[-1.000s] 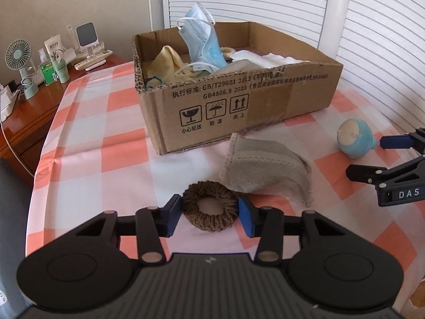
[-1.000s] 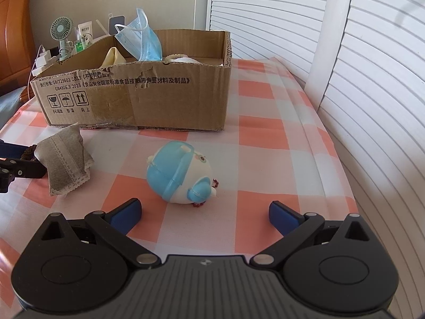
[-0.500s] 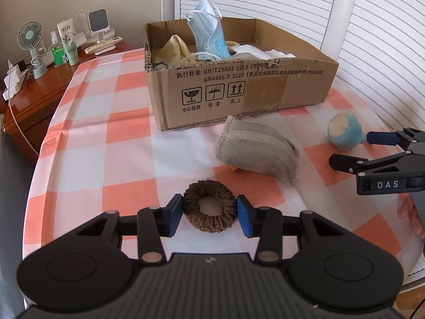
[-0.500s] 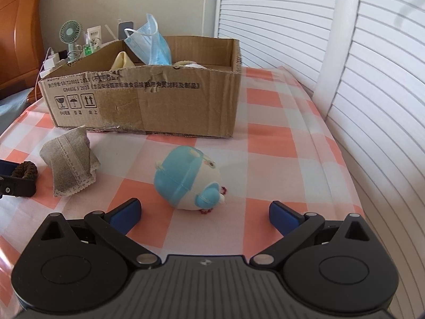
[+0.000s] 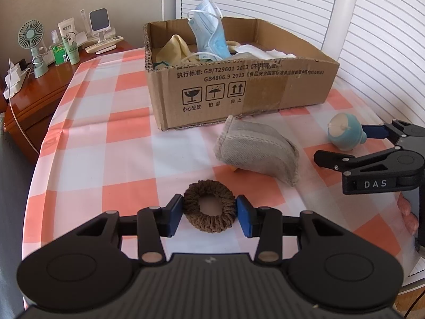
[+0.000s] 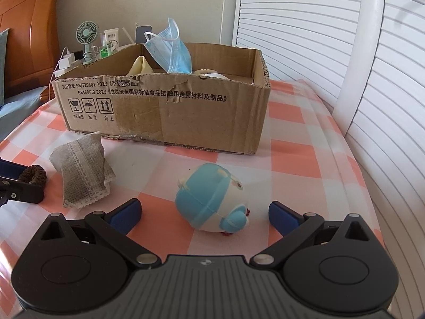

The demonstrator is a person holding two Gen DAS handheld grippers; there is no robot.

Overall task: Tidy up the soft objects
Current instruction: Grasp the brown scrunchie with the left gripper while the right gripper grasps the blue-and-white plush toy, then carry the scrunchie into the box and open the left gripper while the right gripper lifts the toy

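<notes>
Scrunchie (image 5: 209, 206), brown and springy, sits pinched at its outer rim by the left gripper (image 5: 209, 215), near the cardboard box (image 5: 239, 90); light, it should compress without slipping. Right gripper (image 6: 204, 212) is spread around a squashy blue toy (image 6: 212, 202), whose face only the right wrist view shows.
</notes>
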